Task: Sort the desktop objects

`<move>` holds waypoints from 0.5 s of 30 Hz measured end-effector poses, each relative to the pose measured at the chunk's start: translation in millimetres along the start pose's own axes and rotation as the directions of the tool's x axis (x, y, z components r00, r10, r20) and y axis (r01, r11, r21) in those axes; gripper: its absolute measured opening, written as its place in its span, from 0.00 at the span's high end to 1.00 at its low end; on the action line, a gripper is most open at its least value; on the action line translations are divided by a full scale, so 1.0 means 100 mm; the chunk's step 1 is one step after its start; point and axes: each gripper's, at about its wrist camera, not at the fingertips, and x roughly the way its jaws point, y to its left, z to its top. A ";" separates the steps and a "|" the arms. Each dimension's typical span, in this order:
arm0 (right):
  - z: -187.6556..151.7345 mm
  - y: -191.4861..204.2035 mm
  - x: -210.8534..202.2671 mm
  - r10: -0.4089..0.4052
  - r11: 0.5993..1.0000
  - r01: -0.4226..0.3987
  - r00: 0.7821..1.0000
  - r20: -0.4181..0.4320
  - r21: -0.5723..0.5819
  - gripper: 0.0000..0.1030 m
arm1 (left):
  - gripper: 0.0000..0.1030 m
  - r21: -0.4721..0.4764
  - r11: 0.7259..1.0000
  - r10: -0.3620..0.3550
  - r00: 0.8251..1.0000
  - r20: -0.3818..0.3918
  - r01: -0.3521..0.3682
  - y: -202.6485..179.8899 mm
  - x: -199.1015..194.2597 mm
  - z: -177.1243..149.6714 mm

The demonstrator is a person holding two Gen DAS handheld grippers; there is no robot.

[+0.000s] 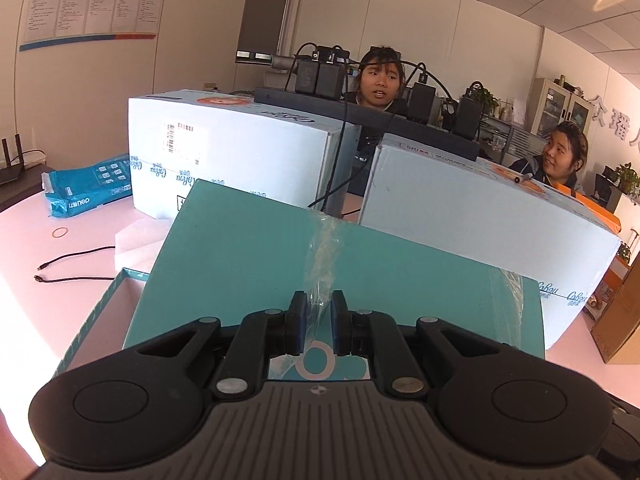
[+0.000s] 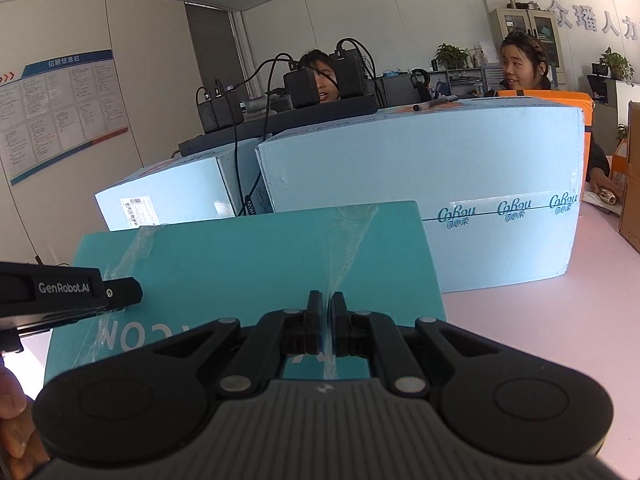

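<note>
Tongs, left point(image 1: 319, 322) and right point(image 2: 327, 322), pinch teal lid's point(image 1: 256, 256) near edge.

The pink table point(image 1: 24, 248) is holding many things. Two big white boxes — one on the left point(image 1: 224, 160), one on the right point(image 1: 480, 216) — are sitting on it side by side. A blue packet point(image 1: 86, 186) is lying near the left box. A rubber band point(image 1: 59, 232) and a thin black cable point(image 1: 76, 266) are lying apart on the bare top — near folded white paper point(image 1: 134, 240).
</note>
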 end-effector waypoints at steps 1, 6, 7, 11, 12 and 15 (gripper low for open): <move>0.00 0.04 0.04 0.009 1.000 -0.009 1.000 -0.007 -0.003 0.92 | 0.91 -0.005 1.000 0.010 1.000 -0.001 -0.010 0.06 0.02 0.01; -0.04 0.23 0.21 0.052 0.999 -0.052 0.998 -0.038 -0.001 0.92 | 0.91 -0.021 0.998 0.051 0.999 -0.013 -0.051 0.31 0.10 0.05; -0.04 0.27 0.23 0.058 0.998 -0.058 0.997 -0.042 -0.001 0.92 | 0.91 -0.022 0.998 0.058 0.998 -0.014 -0.058 0.35 0.11 0.05; -0.04 0.41 0.29 0.075 0.997 -0.075 0.996 -0.052 -0.010 0.92 | 0.91 -0.031 0.997 0.076 0.997 -0.018 -0.076 0.51 0.18 0.09; -0.03 0.45 0.33 0.078 0.997 -0.079 0.995 -0.054 -0.012 0.92 | 0.91 -0.035 0.996 0.079 0.997 -0.020 -0.080 0.55 0.20 0.10; -0.03 0.56 0.43 0.085 0.996 -0.086 0.994 -0.063 -0.017 0.92 | 0.91 -0.050 0.995 0.087 0.996 -0.033 -0.089 0.66 0.27 0.14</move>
